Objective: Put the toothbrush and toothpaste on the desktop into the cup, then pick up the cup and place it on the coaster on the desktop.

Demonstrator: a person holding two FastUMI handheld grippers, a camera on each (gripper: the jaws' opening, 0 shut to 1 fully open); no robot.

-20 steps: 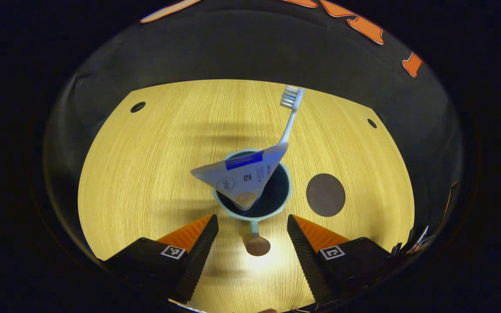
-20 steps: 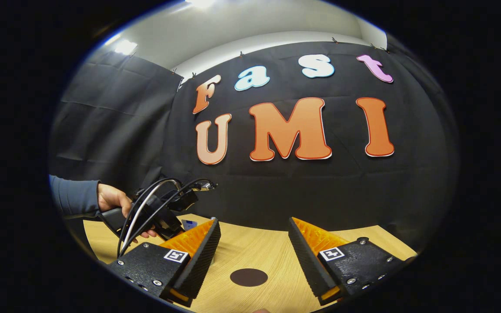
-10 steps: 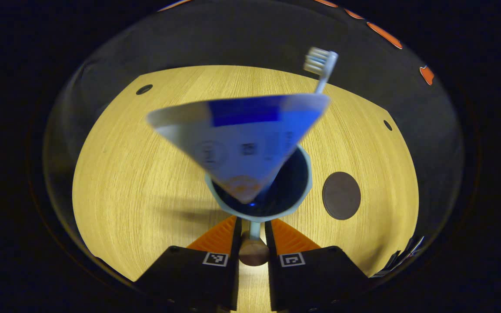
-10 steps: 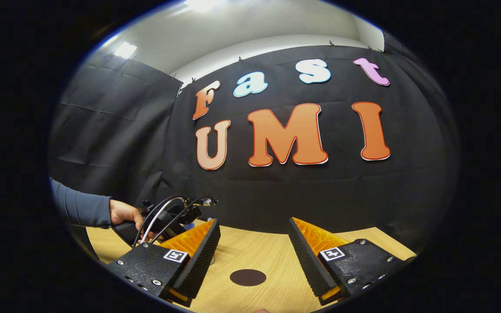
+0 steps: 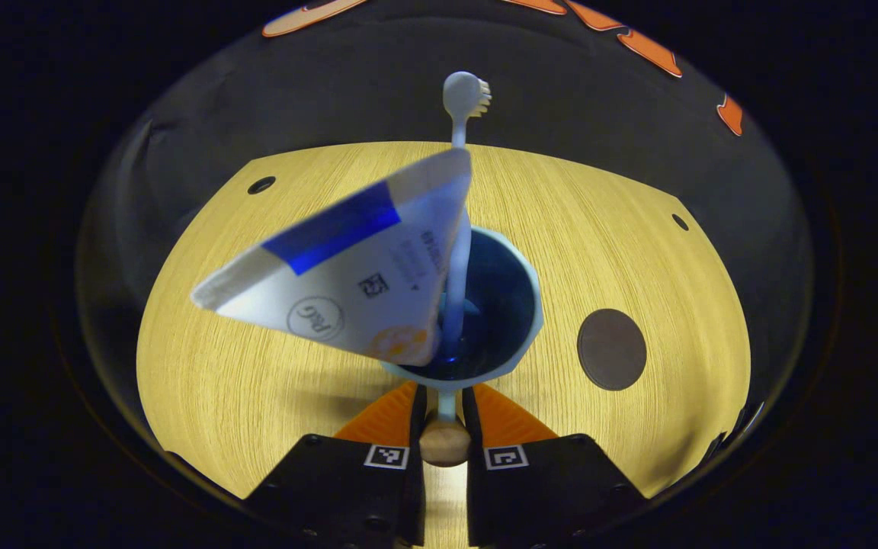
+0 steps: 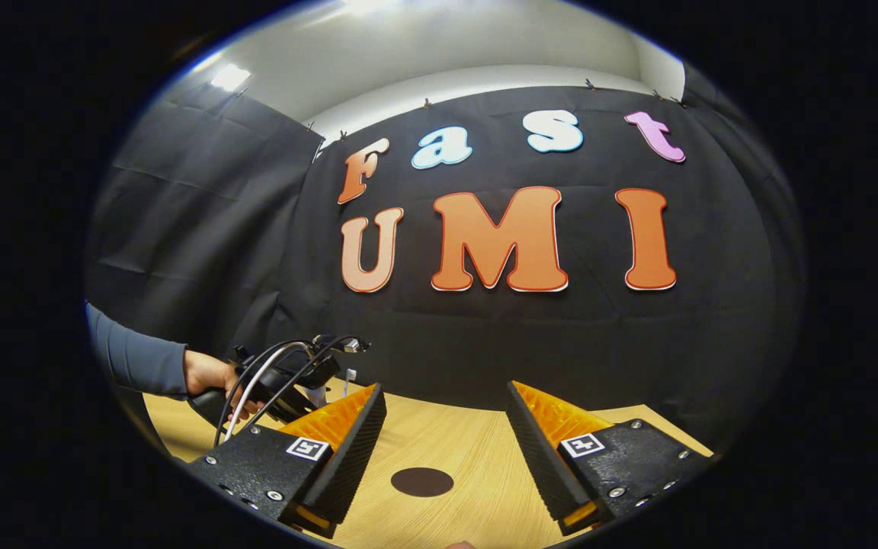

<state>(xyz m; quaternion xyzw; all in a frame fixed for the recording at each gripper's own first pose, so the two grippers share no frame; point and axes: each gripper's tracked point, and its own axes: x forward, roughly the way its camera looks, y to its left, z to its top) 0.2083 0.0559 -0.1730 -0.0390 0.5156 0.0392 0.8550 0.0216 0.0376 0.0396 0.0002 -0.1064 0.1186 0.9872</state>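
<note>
In the left gripper view, the left gripper (image 5: 444,415) is clenching its two fingers on the slim stem handle of the pale blue cup with the dark blue inside (image 5: 519,305), just ahead of the round wooden knob (image 5: 445,444) at the handle's end. Gripping the handle this way is leaving the cup's mouth clear and, by my reading, is readying it for the carry to the dark round coaster (image 5: 611,349), which is lying flat on the light wooden desktop (image 5: 218,366) just beside the cup, toward the desktop's right edge in this view.

The white toothpaste tube with the blue band (image 5: 344,263) is standing in the cup cap-end down, its long axis tilting up toward the desktop's left edge, with the flat crimped end uppermost. The white toothbrush (image 5: 460,152) is standing nearly upright, its handle in the cup and its long axis pointing toward the far edge, bristle head on top. Both loading steps look done; whether the cup is touching the desktop I cannot tell.

In the right gripper view, the right gripper (image 6: 445,435) is hanging released, fingers wide apart, above the near edge with the coaster (image 6: 421,481) ahead, probably idle. A hand (image 6: 214,375) is holding the left gripper off to one side.
</note>
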